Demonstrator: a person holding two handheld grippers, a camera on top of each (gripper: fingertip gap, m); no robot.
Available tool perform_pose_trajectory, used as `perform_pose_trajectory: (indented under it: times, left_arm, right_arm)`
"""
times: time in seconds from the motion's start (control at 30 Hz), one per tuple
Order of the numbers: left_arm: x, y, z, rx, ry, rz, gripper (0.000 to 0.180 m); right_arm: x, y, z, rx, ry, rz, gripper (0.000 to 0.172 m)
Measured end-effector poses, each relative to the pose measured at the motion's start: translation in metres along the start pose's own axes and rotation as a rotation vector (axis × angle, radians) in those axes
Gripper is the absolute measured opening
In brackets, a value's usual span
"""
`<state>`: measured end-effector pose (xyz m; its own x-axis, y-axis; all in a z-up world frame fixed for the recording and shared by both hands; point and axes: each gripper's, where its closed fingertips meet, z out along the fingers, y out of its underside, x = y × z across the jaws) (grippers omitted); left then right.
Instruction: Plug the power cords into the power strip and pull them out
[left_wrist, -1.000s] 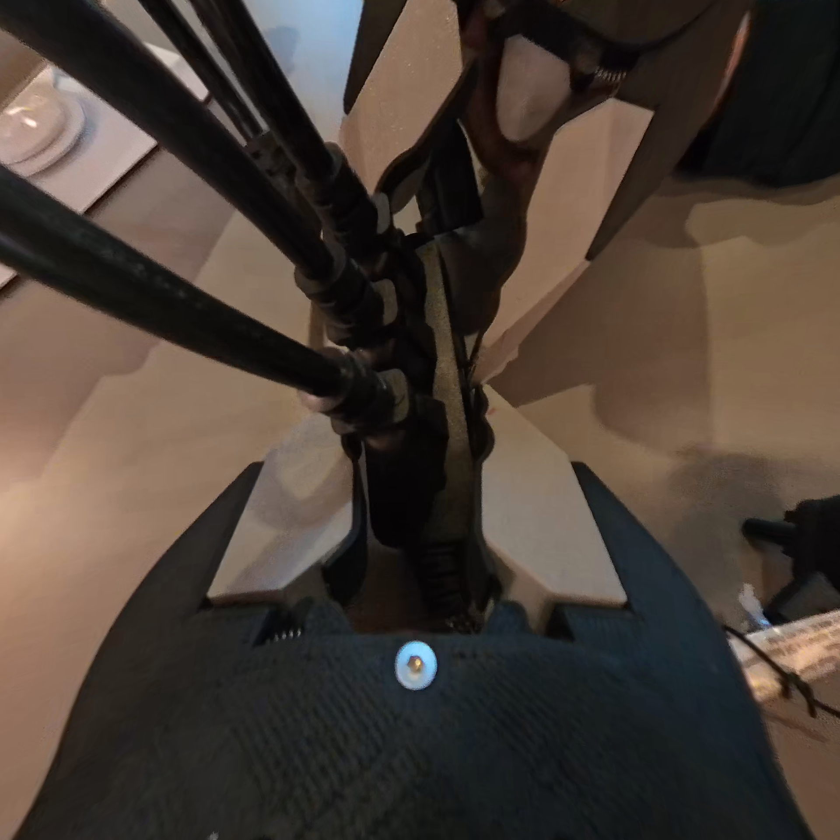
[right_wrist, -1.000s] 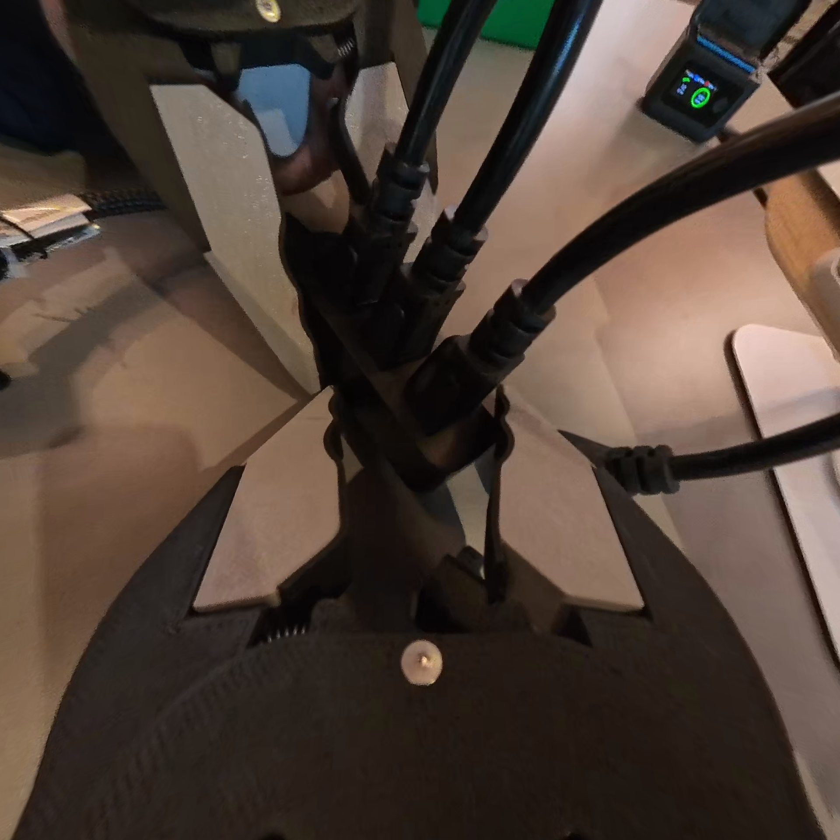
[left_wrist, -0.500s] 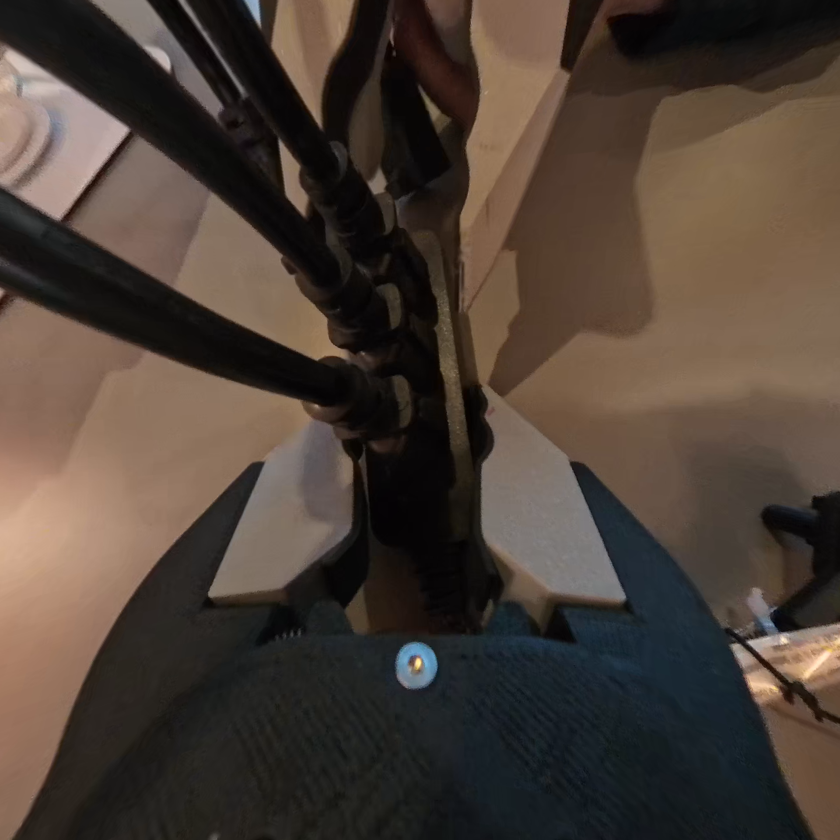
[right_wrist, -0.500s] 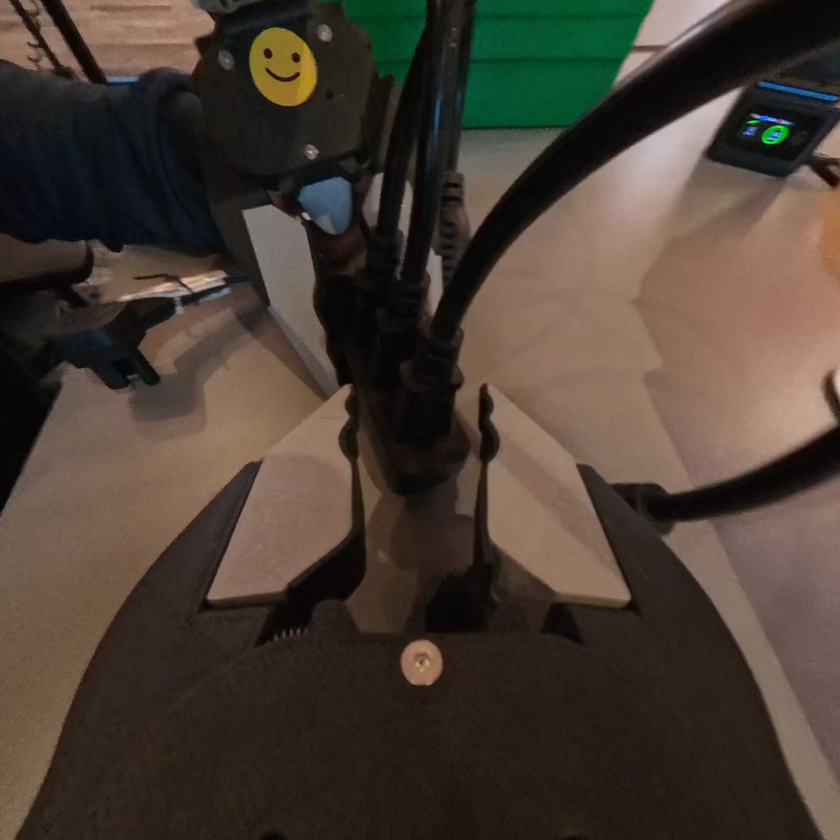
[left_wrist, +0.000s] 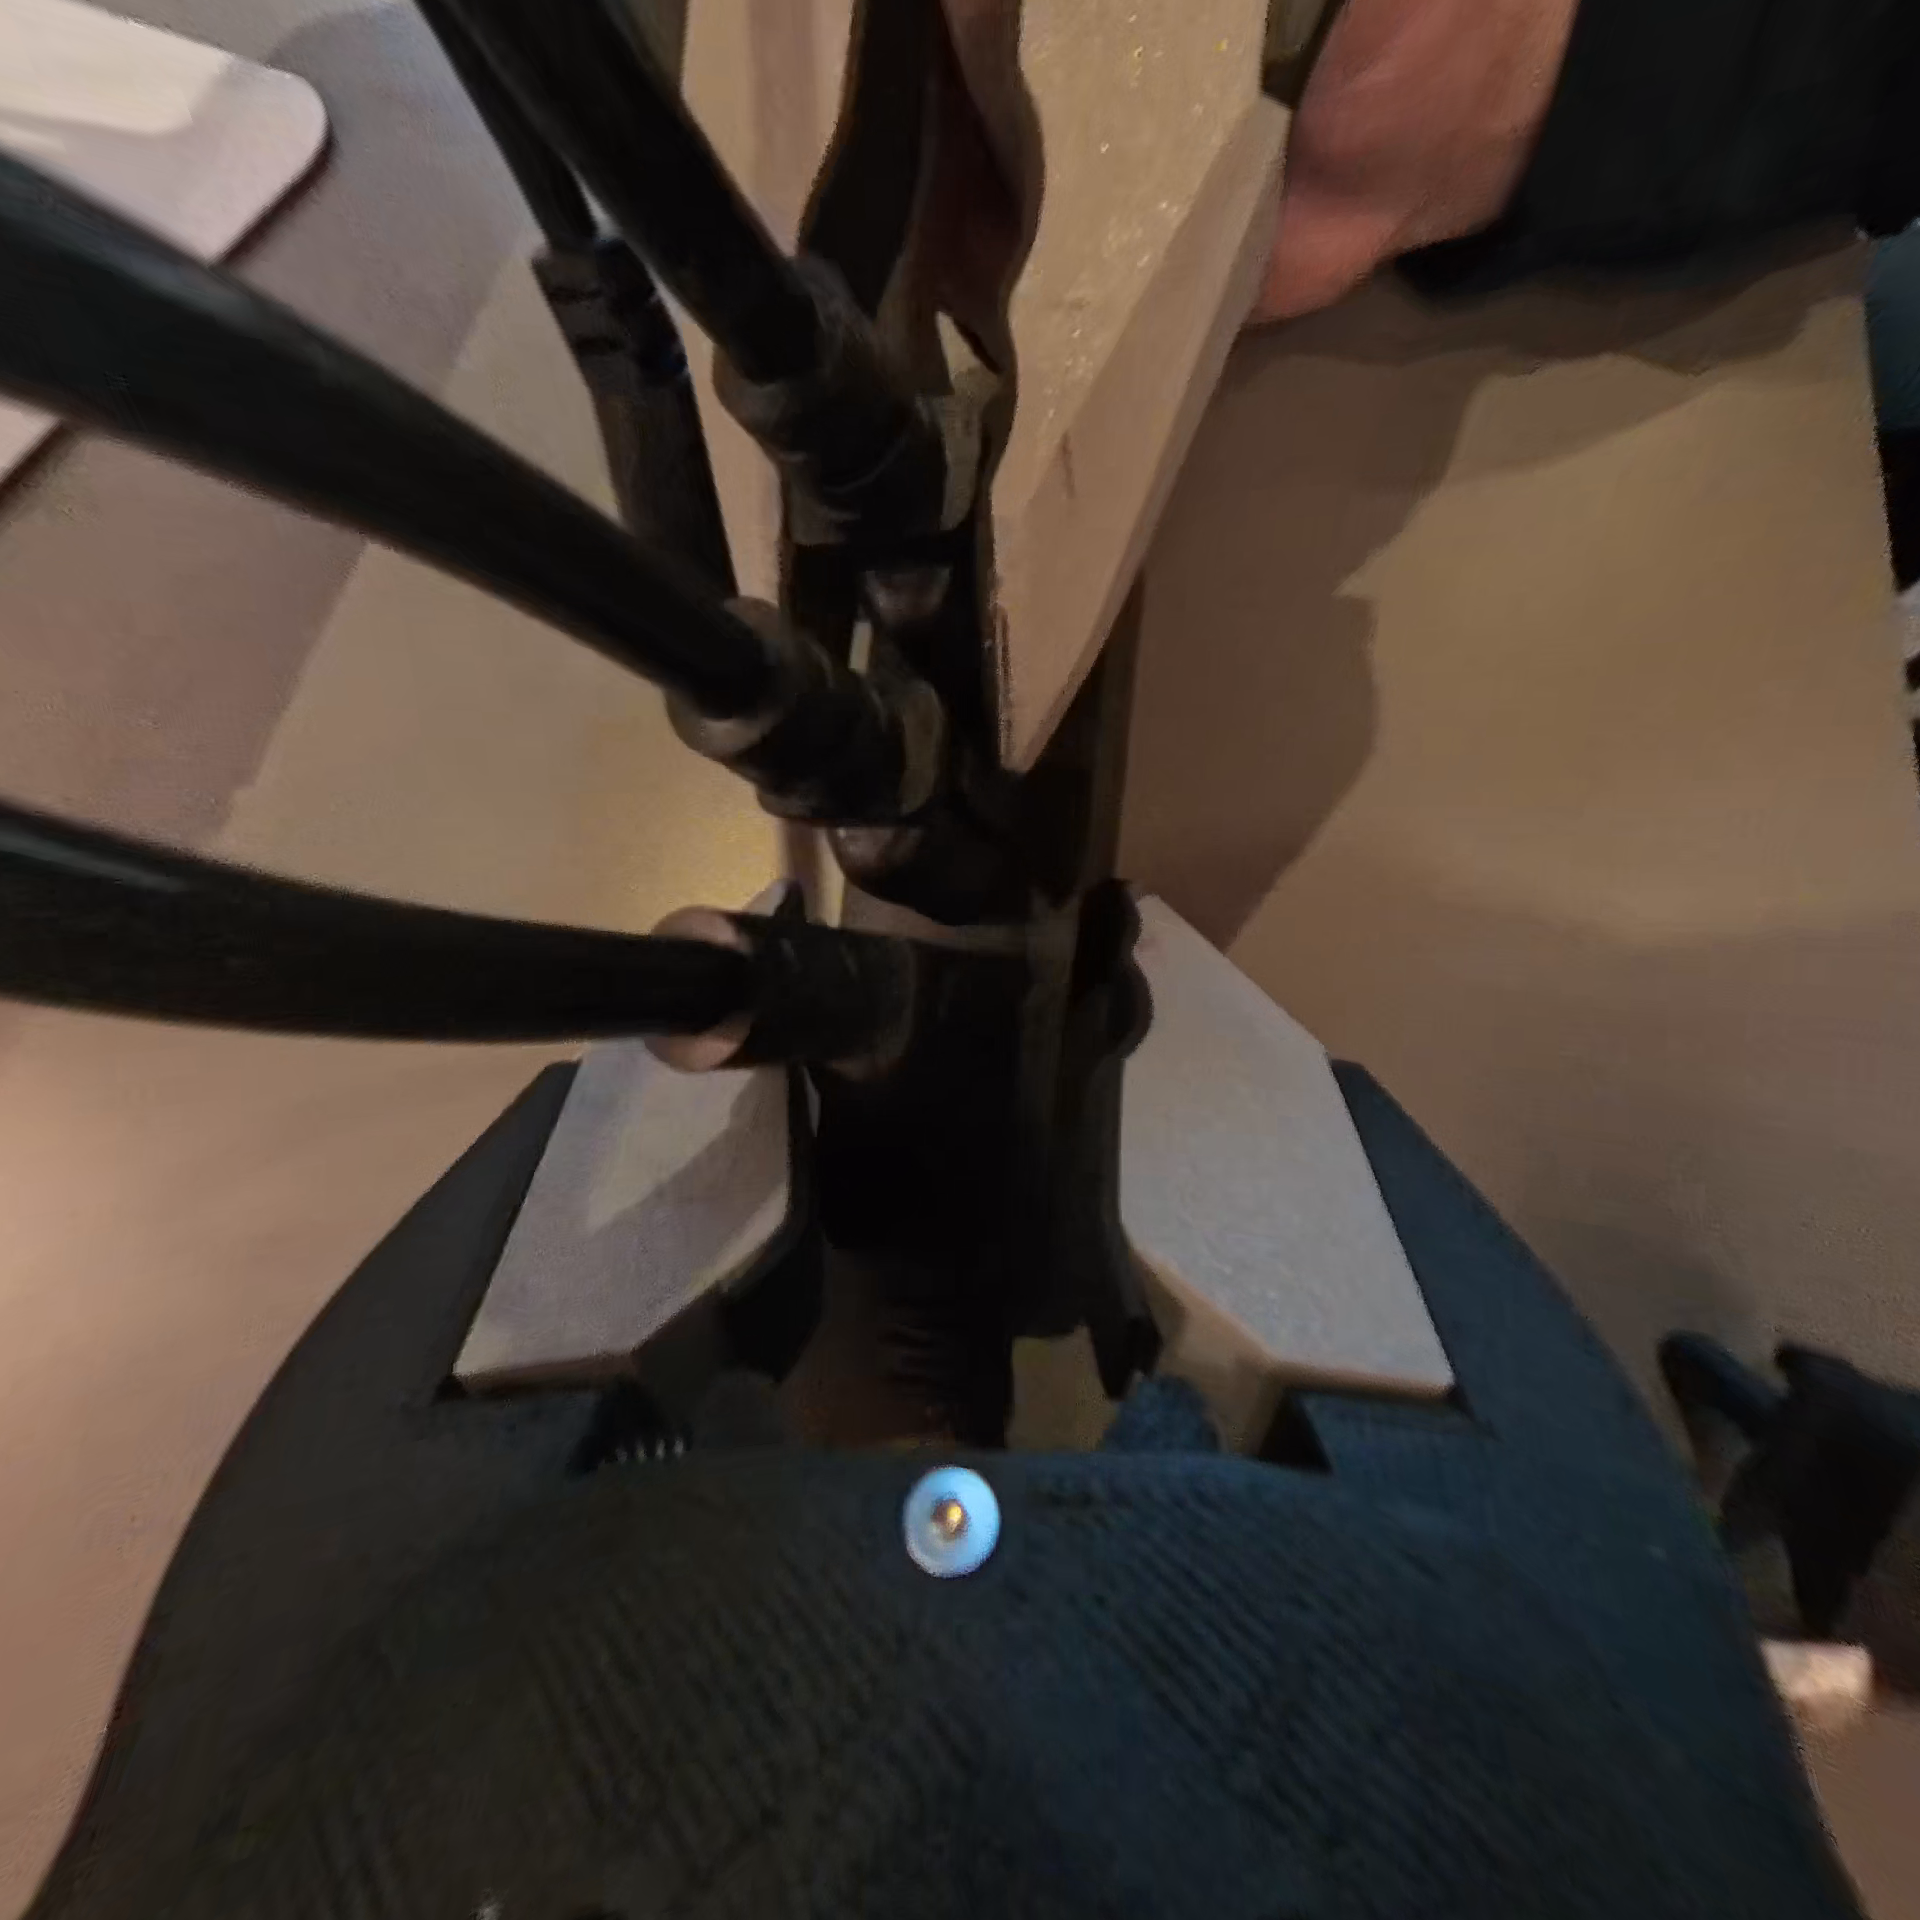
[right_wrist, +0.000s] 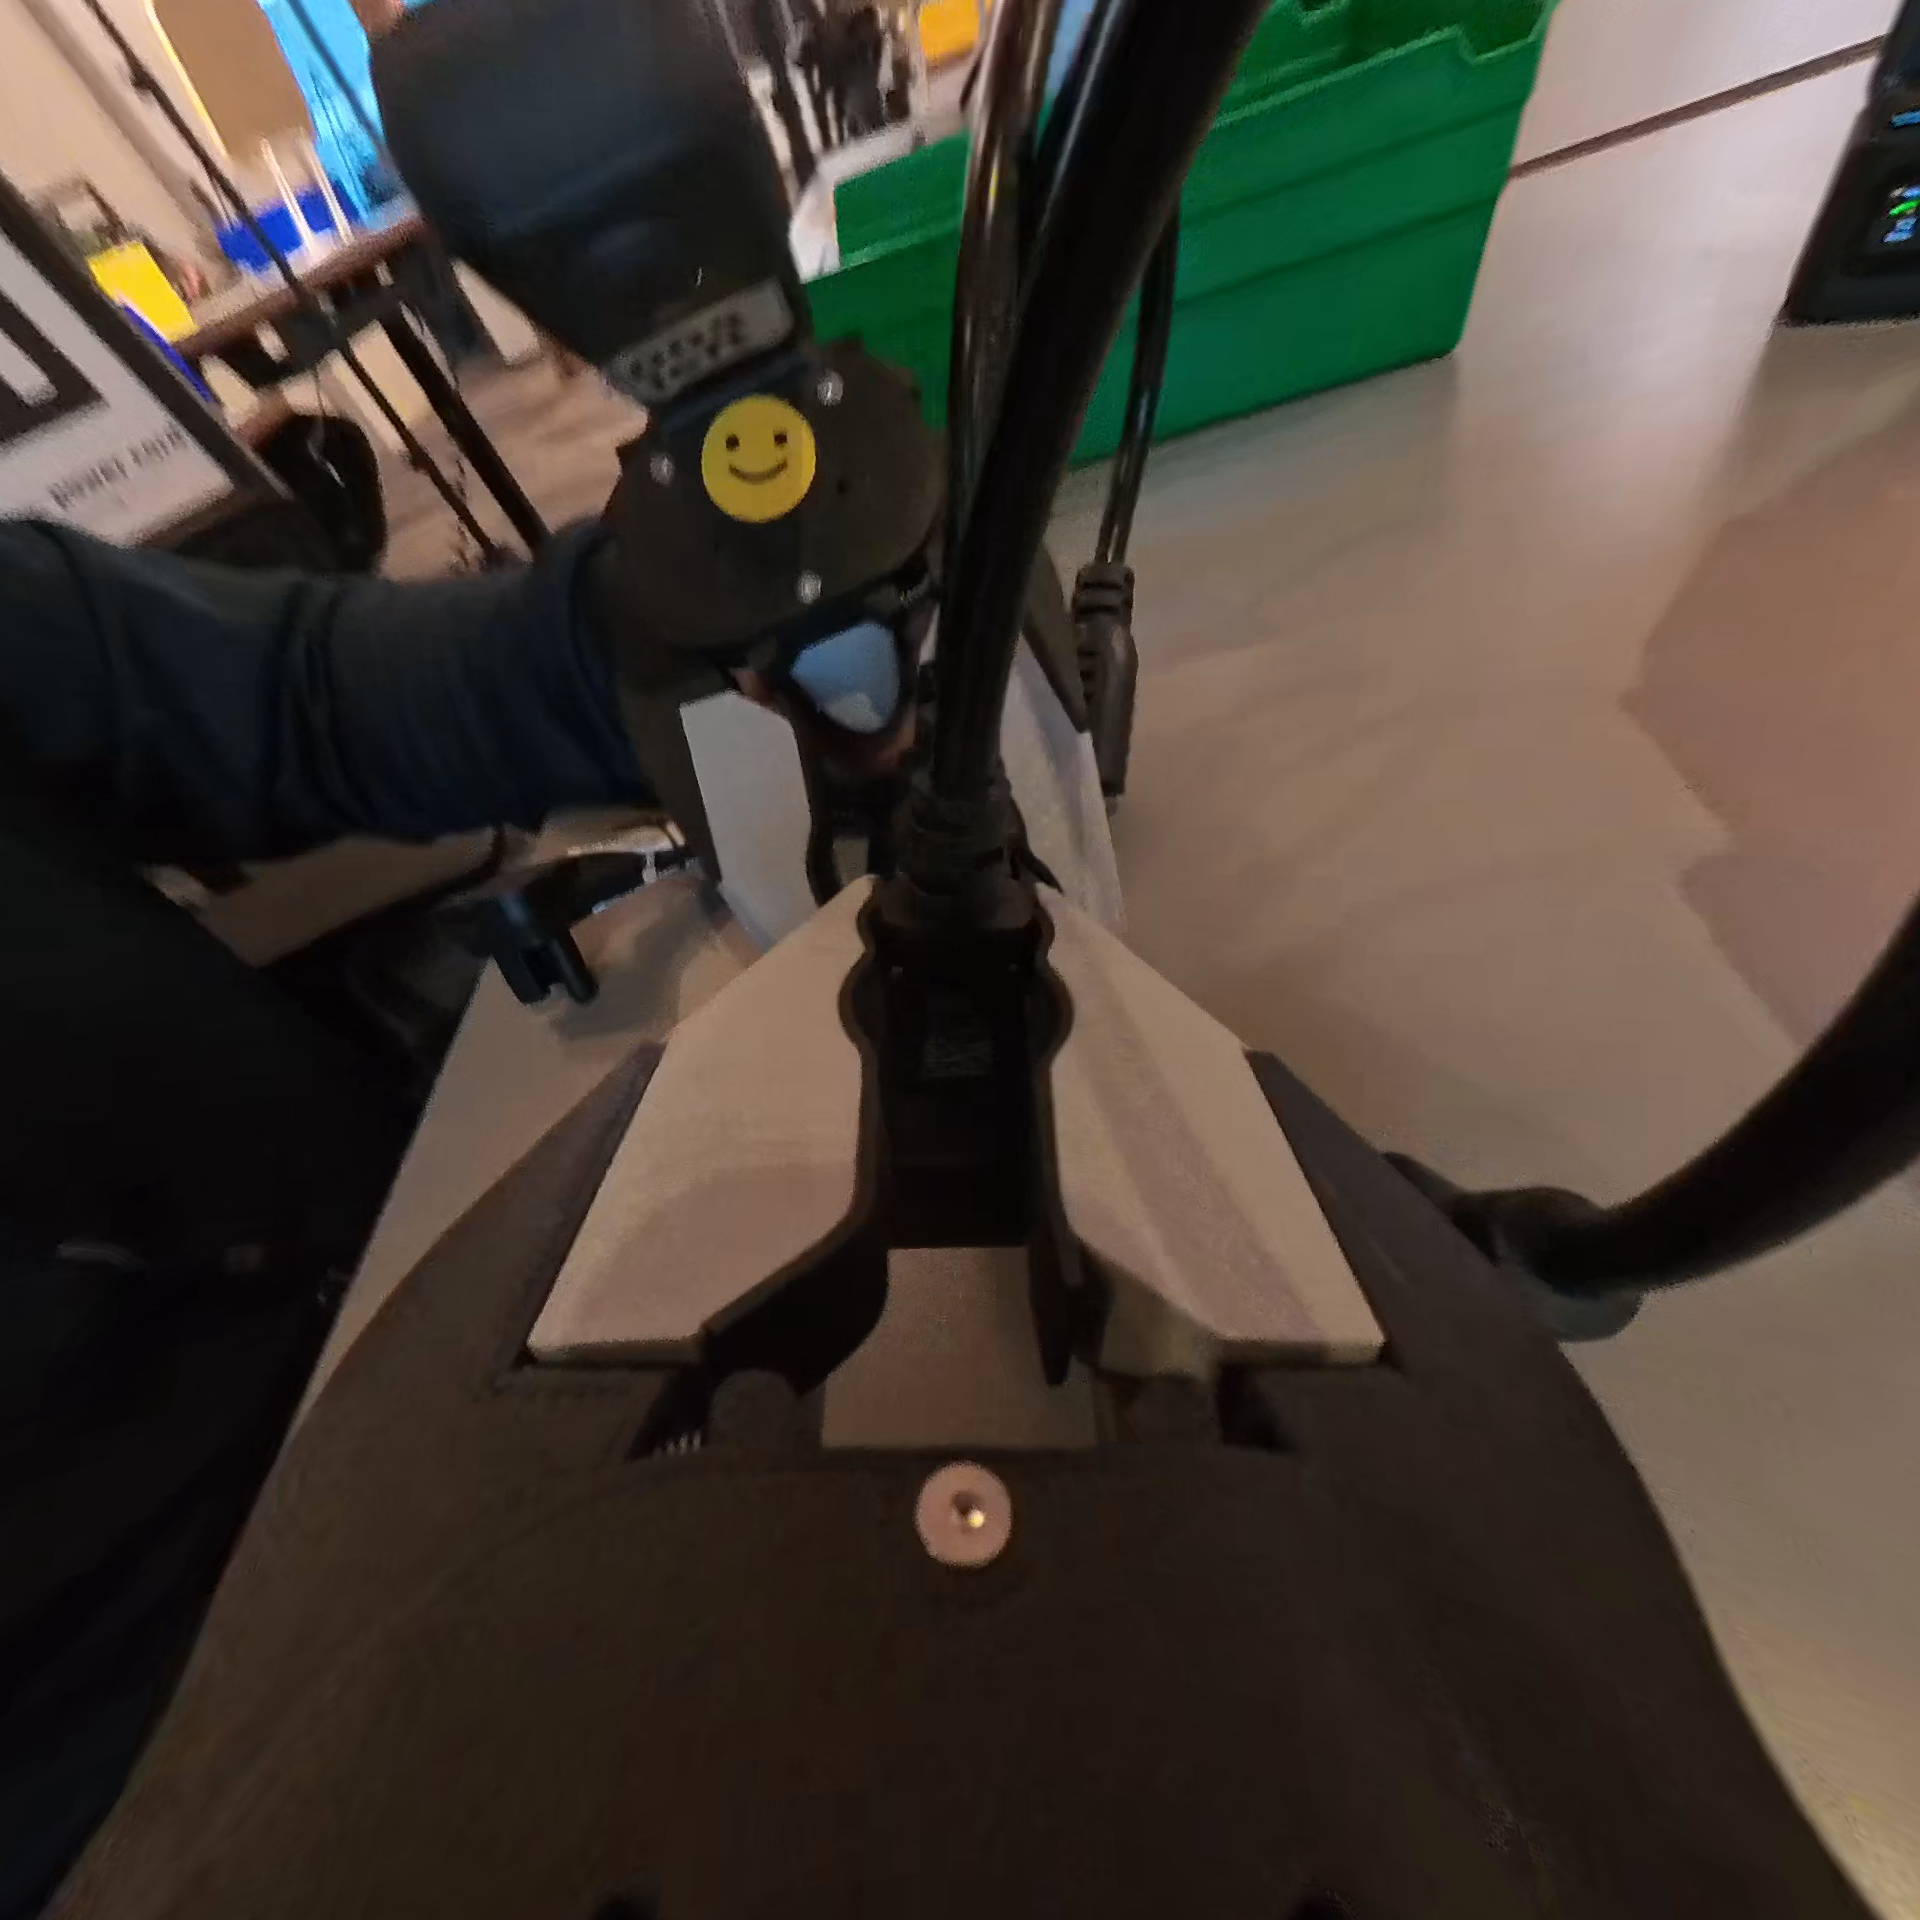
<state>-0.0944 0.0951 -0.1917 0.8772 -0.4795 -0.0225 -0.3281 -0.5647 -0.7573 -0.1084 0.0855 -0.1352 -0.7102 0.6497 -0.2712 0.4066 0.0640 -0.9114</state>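
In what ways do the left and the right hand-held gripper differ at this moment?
Width: the fingers of the left hand-held gripper stand wide apart; those of the right hand-held gripper stand close together. Content: the left straddles the black power strip, and whether it presses is unclear; the right is shut on a black plug. Both have pale fingers on a dark body.

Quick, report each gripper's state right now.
Left gripper: around the black power strip, pad contact unclear.
Right gripper: closed on a black plug.
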Motion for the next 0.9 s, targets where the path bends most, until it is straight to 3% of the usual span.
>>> perform_pose_trajectory:
  times: [0.27, 0.6, 0.67, 0.7, 0.77, 0.9]
  left_arm:
    - [-0.001, -0.003, 0.000, 0.018, 0.040, -0.181, 0.052]
    - [0.000, -0.022, 0.000, 0.122, 0.061, -0.250, 0.051]
    - [0.004, -0.021, 0.002, 0.104, 0.078, -0.236, 0.050]
    - [0.012, -0.018, 0.006, 0.068, 0.092, -0.179, 0.050]
    - [0.011, -0.018, 0.006, 0.063, 0.060, -0.149, 0.049]
    - [0.007, -0.019, 0.000, 0.096, 0.070, -0.181, 0.048]
  right_arm:
    - [0.011, -0.016, -0.004, 0.124, -0.005, 0.133, 0.020]
    - [0.024, -0.032, -0.017, 0.267, 0.029, 0.204, 0.020]
    - [0.015, -0.049, -0.023, 0.381, -0.055, 0.218, 0.017]
    - [0.007, -0.062, -0.031, 0.446, -0.156, 0.235, 0.003]
    - [0.003, -0.060, -0.035, 0.370, -0.232, 0.266, 0.005]
    - [0.010, -0.043, -0.043, 0.193, -0.046, 0.103, 0.023]
